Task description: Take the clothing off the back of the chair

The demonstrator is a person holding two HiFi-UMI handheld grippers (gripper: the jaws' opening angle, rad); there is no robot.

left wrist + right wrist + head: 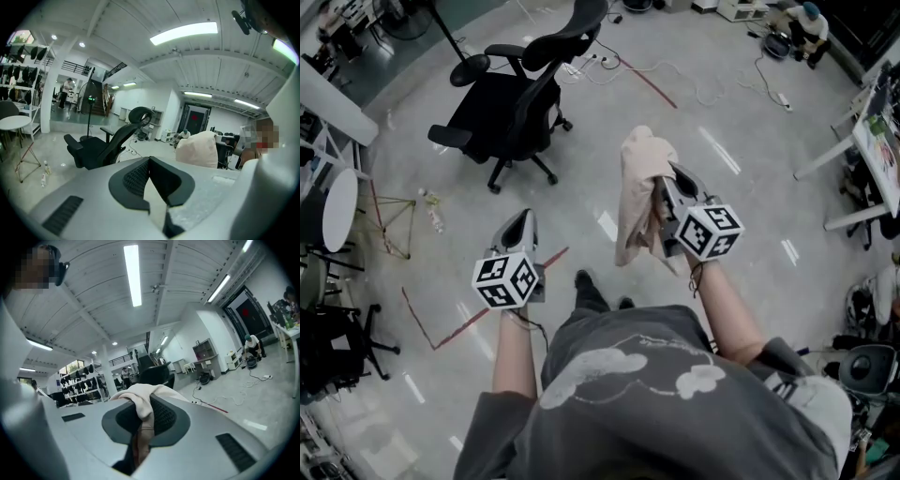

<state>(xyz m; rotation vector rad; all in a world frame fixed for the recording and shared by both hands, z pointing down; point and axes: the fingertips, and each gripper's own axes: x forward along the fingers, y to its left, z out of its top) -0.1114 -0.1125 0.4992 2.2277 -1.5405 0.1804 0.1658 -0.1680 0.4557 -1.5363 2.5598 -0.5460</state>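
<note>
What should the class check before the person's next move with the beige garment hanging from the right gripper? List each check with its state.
1. Garment clamped in the right gripper: ok, the jaws are shut on the cloth.
2. Garment clear of the chair: ok, the two are apart and the chair back is bare.
3. Left gripper free: ok, shut, with nothing between its jaws.
4. Hanging cloth clear of the floor: cannot tell.
5. Somewhere to put the garment down: cannot tell.

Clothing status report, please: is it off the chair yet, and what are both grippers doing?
Right gripper jaws shut on clothing, clear of chair. Left gripper jaws shut, empty. Nothing in the way.
</note>
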